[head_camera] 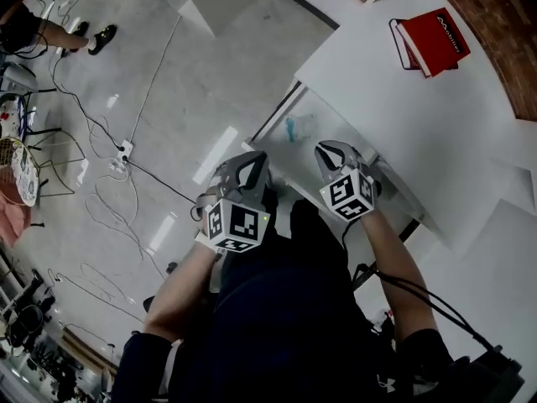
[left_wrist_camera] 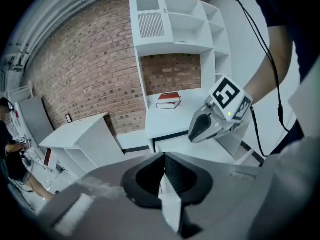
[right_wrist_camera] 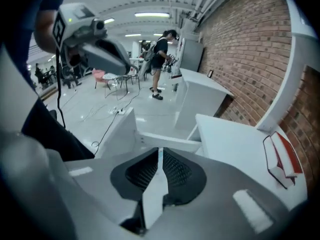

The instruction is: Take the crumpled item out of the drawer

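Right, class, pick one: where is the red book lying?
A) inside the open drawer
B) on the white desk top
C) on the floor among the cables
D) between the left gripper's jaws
B: the red book lies flat on the white desk top, beyond the open drawer.

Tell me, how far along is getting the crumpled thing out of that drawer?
Done: the drawer already stands open. In hand: nothing yet; the left gripper and right gripper hover above it, both empty. Still to do: grab the crumpled bluish item lying inside and lift it out.
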`<state>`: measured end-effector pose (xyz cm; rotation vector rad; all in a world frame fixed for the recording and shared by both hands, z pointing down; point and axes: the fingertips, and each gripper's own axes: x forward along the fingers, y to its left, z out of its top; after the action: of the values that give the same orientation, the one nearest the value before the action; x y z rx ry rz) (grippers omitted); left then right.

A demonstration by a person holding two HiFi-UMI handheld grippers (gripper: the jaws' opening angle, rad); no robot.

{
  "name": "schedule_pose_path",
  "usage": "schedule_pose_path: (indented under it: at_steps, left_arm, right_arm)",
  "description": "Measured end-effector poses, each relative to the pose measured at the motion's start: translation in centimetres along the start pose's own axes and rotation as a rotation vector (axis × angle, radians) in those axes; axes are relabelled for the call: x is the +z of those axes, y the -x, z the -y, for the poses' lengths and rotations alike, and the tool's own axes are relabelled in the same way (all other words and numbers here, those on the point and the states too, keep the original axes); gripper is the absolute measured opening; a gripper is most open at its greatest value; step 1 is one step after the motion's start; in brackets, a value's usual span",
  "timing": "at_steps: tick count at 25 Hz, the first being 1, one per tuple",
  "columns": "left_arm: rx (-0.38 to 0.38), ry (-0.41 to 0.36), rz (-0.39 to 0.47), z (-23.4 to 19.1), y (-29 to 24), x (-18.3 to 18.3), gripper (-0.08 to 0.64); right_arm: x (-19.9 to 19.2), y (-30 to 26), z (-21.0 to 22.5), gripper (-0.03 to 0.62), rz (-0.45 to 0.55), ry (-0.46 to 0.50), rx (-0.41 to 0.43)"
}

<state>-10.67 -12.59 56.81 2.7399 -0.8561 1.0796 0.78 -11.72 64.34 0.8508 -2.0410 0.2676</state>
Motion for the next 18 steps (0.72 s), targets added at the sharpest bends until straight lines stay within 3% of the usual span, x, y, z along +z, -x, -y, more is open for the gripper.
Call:
schedule_pose_path:
  at_steps: [9, 18]
  left_arm:
    - [-0.037, 0.084, -0.019, 1.3, -1.7, -1.3, 0.003]
    - [-0.016, 0.164, -0.069, 1.2, -0.7, -4.3, 0.003]
  right_arm:
    - [-7.1, -8.4, -2.0, 0.076, -0.178, 0.183, 0.103]
    - [-10.7, -14.2, -2.6, 0.147, -0.284, 0.418, 0.109]
